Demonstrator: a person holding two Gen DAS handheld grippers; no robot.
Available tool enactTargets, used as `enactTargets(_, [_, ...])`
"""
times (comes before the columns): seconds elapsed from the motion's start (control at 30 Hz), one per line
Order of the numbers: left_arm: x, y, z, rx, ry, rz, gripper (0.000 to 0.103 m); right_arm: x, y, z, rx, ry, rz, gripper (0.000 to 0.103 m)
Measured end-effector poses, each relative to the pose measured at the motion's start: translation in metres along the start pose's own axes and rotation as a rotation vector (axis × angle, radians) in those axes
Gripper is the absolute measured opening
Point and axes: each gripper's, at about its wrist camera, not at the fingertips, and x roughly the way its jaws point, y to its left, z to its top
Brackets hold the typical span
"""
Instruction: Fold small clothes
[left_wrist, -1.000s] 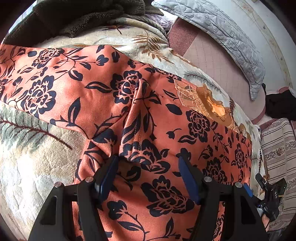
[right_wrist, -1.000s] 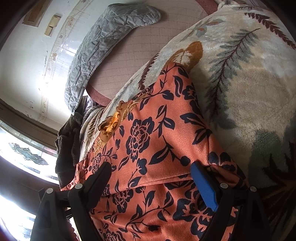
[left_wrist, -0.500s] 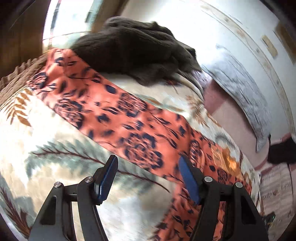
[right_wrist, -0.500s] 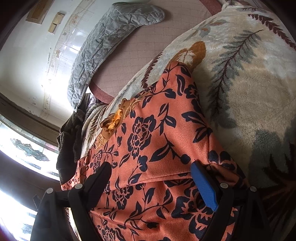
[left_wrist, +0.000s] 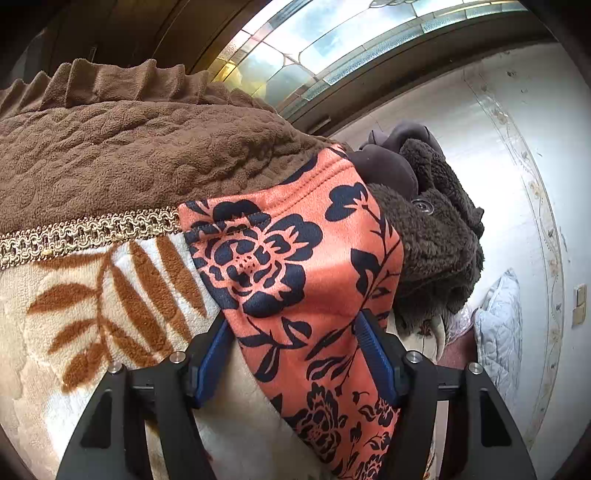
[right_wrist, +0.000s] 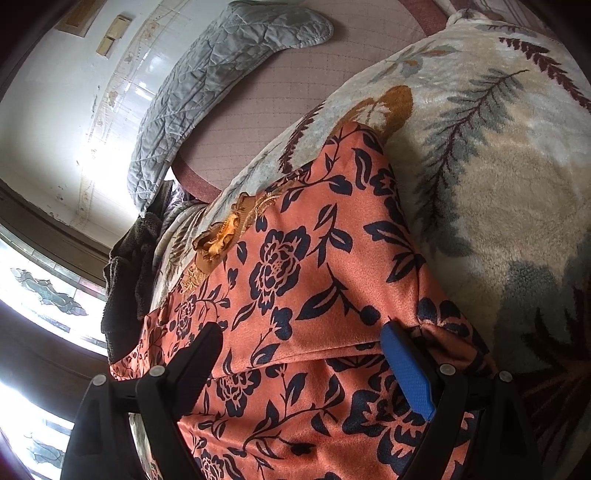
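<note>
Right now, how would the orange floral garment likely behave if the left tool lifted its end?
Probably floppy: the orange floral garment drapes over the blanket with soft creases. Likely light, being thin cloth that bunches near the right tool. Its hem by the left tool looks stitched, perhaps giving some grip.

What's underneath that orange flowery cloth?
The orange floral garment lies on a cream leaf-patterned fleece blanket, whose brown border shows beyond its end. Whatever lies directly beneath the garment is covered.
</note>
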Motion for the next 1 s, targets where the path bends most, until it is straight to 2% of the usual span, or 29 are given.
enactTargets(0.03, [0.002,0.0,0.002,0.006,-0.005,0.027,0.052,0.001,0.0,0.0,-0.001,0.0,0.002,0.089])
enactTargets(0.07, [0.004,0.001,0.005,0.012,0.001,0.066,0.017,0.0,-0.001,0.0,-0.001,0.0,0.004,0.089])
enactTargets(0.1, [0.007,0.003,0.003,-0.001,0.021,0.102,0.005,0.001,-0.001,0.001,0.0,0.0,0.005,0.089])
enactTargets(0.13, [0.007,0.01,0.005,-0.03,0.023,0.085,0.005,0.001,-0.002,0.001,0.002,0.0,0.007,0.089])
enactTargets(0.17, [0.005,0.008,0.005,-0.025,0.014,0.099,0.005,0.0,-0.002,0.001,0.003,0.0,0.009,0.089])
enactTargets(0.23, [-0.01,-0.016,0.0,0.099,-0.046,0.182,0.004,0.0,-0.003,0.001,0.005,0.0,0.014,0.089])
enactTargets(0.3, [-0.037,-0.057,-0.018,0.269,-0.114,0.186,0.004,-0.001,-0.005,0.002,0.012,0.0,0.019,0.089])
enactTargets(0.4, [-0.084,-0.143,-0.073,0.57,-0.194,0.088,0.004,-0.001,-0.007,0.003,0.02,-0.001,0.025,0.089])
enactTargets(0.5, [-0.113,-0.237,-0.153,0.821,-0.201,-0.081,0.004,-0.003,-0.009,0.003,0.034,-0.001,0.039,0.089])
enactTargets(0.6, [-0.117,-0.318,-0.251,1.0,-0.106,-0.253,0.004,-0.009,-0.014,0.003,0.061,-0.004,0.064,0.088])
enactTargets(0.67, [-0.111,-0.36,-0.323,1.091,-0.007,-0.347,0.004,-0.016,-0.018,0.004,0.088,-0.016,0.086,0.088])
enactTargets(0.77, [-0.092,-0.391,-0.436,1.216,0.136,-0.414,0.008,-0.032,-0.021,0.008,0.107,-0.052,0.117,0.089])
enactTargets(0.83, [-0.061,-0.388,-0.503,1.312,0.263,-0.393,0.011,-0.042,-0.025,0.011,0.12,-0.076,0.129,0.089])
enactTargets(0.87, [-0.048,-0.378,-0.532,1.36,0.32,-0.342,0.033,-0.048,-0.029,0.012,0.128,-0.087,0.136,0.089])
enactTargets(0.9, [-0.025,-0.366,-0.554,1.41,0.394,-0.268,0.046,-0.053,-0.033,0.014,0.139,-0.098,0.139,0.089])
enactTargets(0.93, [-0.015,-0.347,-0.566,1.437,0.441,-0.203,0.054,-0.057,-0.038,0.016,0.154,-0.105,0.139,0.09])
enactTargets(1.0, [0.0,-0.317,-0.563,1.423,0.463,-0.118,0.054,-0.066,-0.048,0.019,0.183,-0.123,0.151,0.09])
